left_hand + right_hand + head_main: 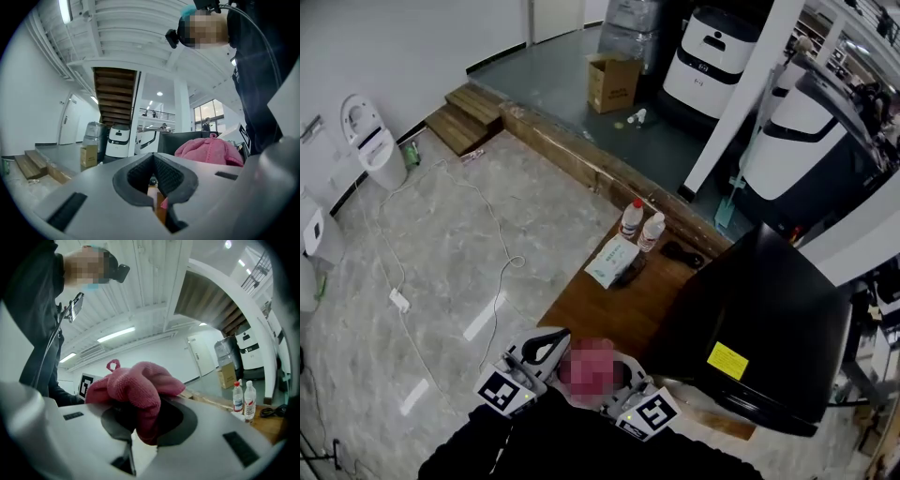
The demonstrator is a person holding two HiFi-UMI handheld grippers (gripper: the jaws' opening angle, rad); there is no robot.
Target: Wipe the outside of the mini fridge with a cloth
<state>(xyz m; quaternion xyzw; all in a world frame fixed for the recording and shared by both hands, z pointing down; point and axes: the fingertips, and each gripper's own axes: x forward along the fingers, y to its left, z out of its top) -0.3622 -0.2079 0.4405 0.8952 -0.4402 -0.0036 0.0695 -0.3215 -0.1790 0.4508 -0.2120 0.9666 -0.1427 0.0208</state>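
Right tongs [144, 422] are clamped on the pink cloth [136, 389]; it's bunched up and spilling over the top of the jaws, loop tag sticking up. Left tongs [153, 174] have jaws together with nothing between them. In the head view both sit at bottom centre, side by side and close to the person's body. The mini fridge [769, 309] is the black box with a yellow sticker at right of frame, standing on the right end of the wooden table [605, 314]. From the tongs it lies to the right and slightly up-frame, well apart, with no contact yet. The cloth-holding tongs are on the fridge side, so they are the nearer pair, and the likely move is a reach up-right to the nearest black face. Two bottles [641, 225] and a packet [612, 261] sit further up the table, off that path.
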